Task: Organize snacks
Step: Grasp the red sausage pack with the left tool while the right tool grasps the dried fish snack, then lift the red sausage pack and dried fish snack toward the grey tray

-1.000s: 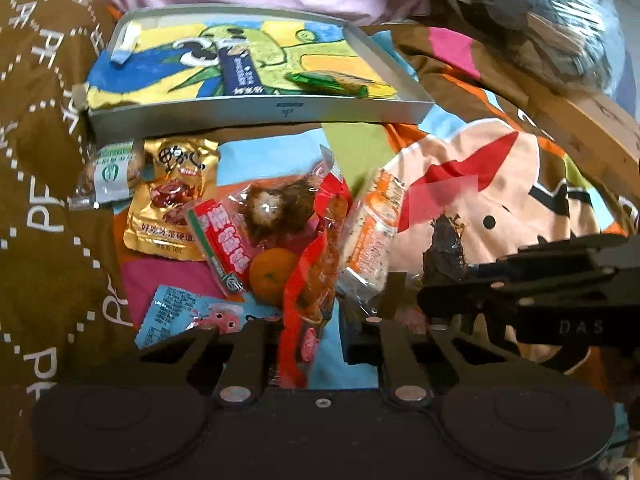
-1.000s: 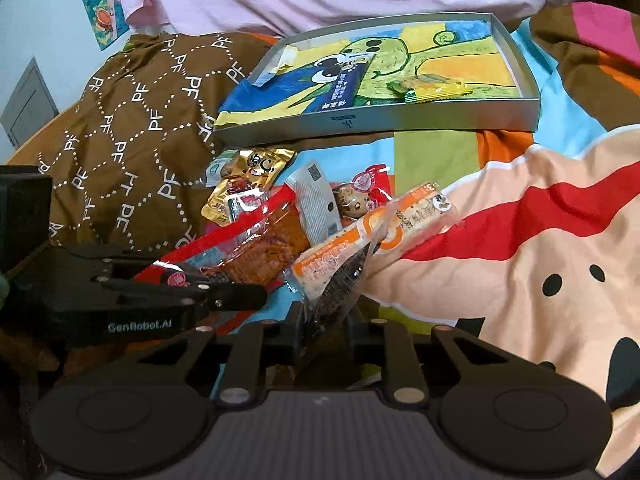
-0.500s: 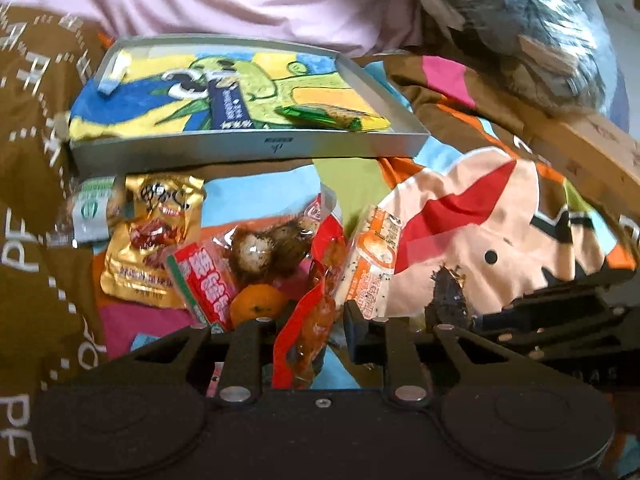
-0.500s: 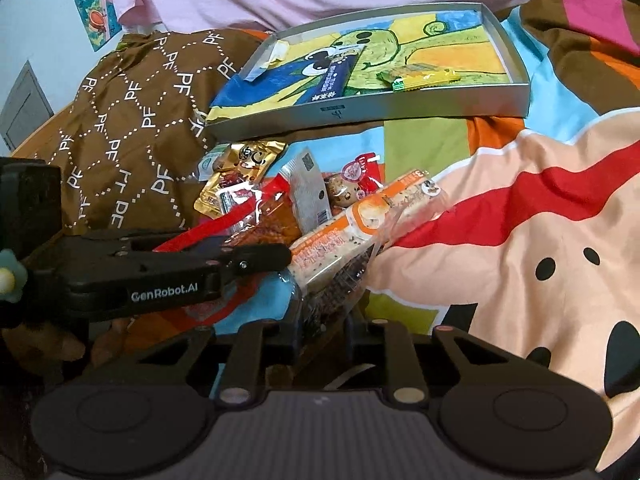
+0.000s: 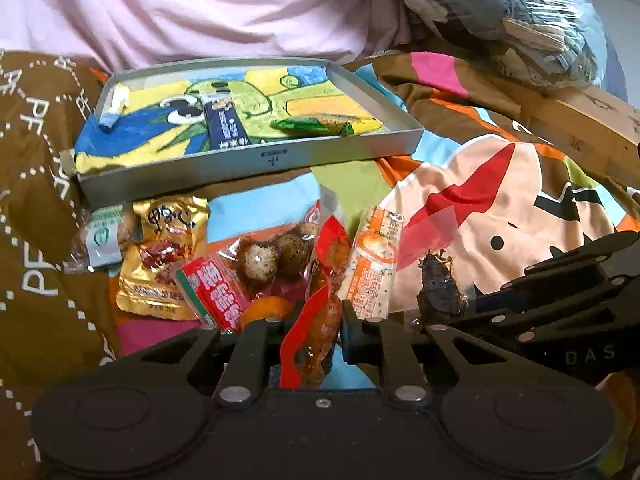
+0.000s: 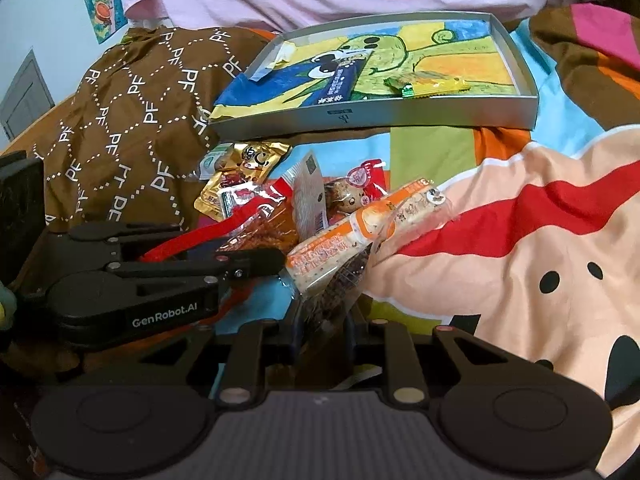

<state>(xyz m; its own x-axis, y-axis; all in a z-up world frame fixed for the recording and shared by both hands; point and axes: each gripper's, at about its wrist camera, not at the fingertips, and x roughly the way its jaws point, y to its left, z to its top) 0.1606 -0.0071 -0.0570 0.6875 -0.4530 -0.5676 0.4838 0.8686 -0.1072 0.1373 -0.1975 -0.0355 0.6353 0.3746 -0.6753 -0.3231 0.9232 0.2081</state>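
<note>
Left wrist view: a crinkly red packet (image 5: 316,320) is pinched between the pads of the left gripper (image 5: 318,326), whose jaws have just been closing. A shallow grey tray (image 5: 256,162) lies beyond on the printed quilt (image 5: 500,208).

Right wrist view: a clear packet of dark, seeded snack (image 6: 340,280), probably a bar, is clamped in the right gripper (image 6: 322,330), beneath an orange-and-white wrapper (image 6: 360,228).

One tray (image 5: 248,160) holds three snacks (image 5: 316,125); about seven more packets (image 5: 162,256) and one orange (image 5: 266,308) lie below it.
</note>
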